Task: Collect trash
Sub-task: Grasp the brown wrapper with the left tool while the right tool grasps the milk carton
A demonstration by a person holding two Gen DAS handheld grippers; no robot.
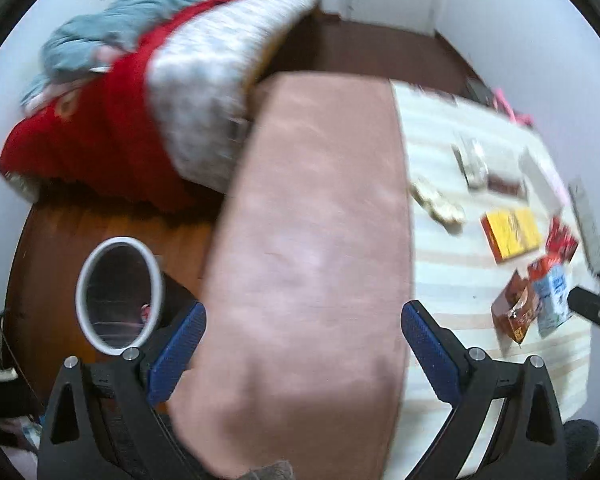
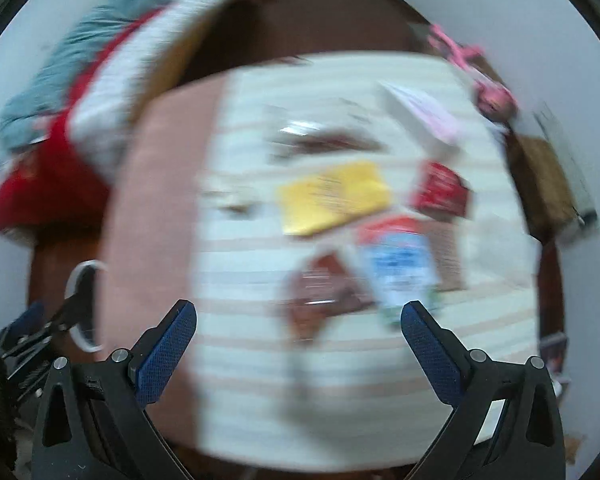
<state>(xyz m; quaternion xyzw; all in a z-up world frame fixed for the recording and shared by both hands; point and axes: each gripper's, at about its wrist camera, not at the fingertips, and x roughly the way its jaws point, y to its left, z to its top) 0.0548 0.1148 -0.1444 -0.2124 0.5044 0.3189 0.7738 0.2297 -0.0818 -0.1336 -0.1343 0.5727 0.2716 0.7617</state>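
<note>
The trash lies scattered on a cream striped cloth (image 1: 452,280) that covers the right part of the bed. Nearest the right gripper is a torn brown wrapper (image 1: 514,312) touching a white and blue carton (image 1: 552,296); in the right wrist view the same brown wrapper (image 2: 320,296) and carton (image 2: 400,268) sit just ahead of the blue pads, though that view is badly blurred. Beyond them are a yellow packet (image 1: 510,236), a red wrapper (image 1: 562,240) just beside it, a small beige crumpled piece (image 1: 436,202) and a dark brown bar wrapper (image 1: 504,184).

The right gripper (image 2: 298,320) hovers above the cloth with its jaws wide apart and nothing between them. The left gripper (image 1: 304,324) is likewise spread wide and empty, over a pink blanket (image 1: 312,240) running along the left of the striped cloth.

To the left, on the brown wood floor (image 1: 60,232), stands a white-rimmed bin (image 1: 118,292), with something small and pinkish inside. Behind it a red, grey and teal heap of bedding (image 1: 140,92) is piled against the wall.
</note>
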